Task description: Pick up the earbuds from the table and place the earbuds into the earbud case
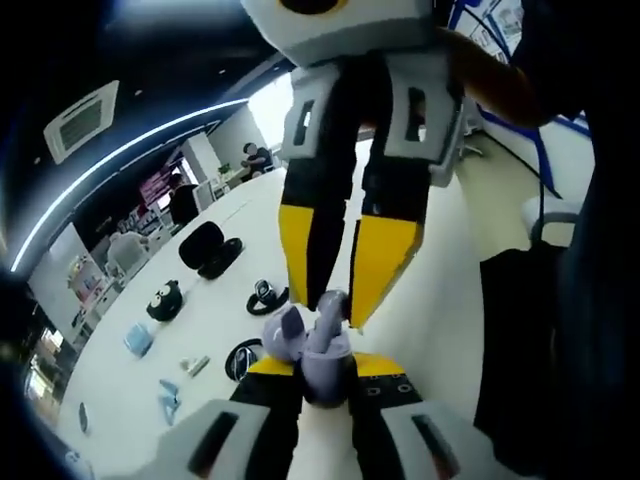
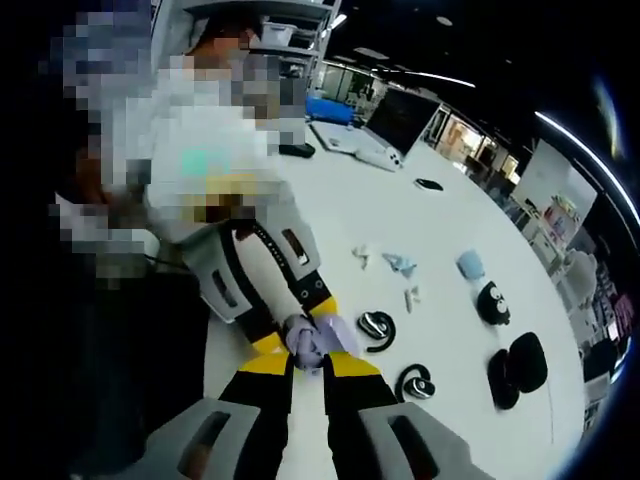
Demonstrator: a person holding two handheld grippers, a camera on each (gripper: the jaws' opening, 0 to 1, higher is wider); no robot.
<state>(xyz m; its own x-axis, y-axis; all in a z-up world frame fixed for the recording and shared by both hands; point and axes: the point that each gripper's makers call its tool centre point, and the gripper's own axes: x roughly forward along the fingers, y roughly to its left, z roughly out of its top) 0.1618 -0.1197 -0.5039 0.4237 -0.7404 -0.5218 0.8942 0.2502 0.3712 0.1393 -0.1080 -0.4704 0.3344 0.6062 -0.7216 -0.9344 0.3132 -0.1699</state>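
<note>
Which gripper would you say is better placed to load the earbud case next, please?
Right. The right gripper has its fingers meeting over the open lavender earbud case, while the left gripper is shut on that case, steadying it.

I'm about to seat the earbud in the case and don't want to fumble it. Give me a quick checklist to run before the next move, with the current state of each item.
1. Purple earbud case gripped by the left gripper: ok, held between its jaws.
2. Case lid open: ok, the lid stands up beside the body.
3. Right gripper lined up over the case: ok, its yellow tips are at the opening.
4. Earbud held by the right gripper: cannot tell, the tips hide it.
5. Earbud seated in its slot: cannot tell.
6. Other black earbuds on the white table clear of the grippers: ok.
</note>
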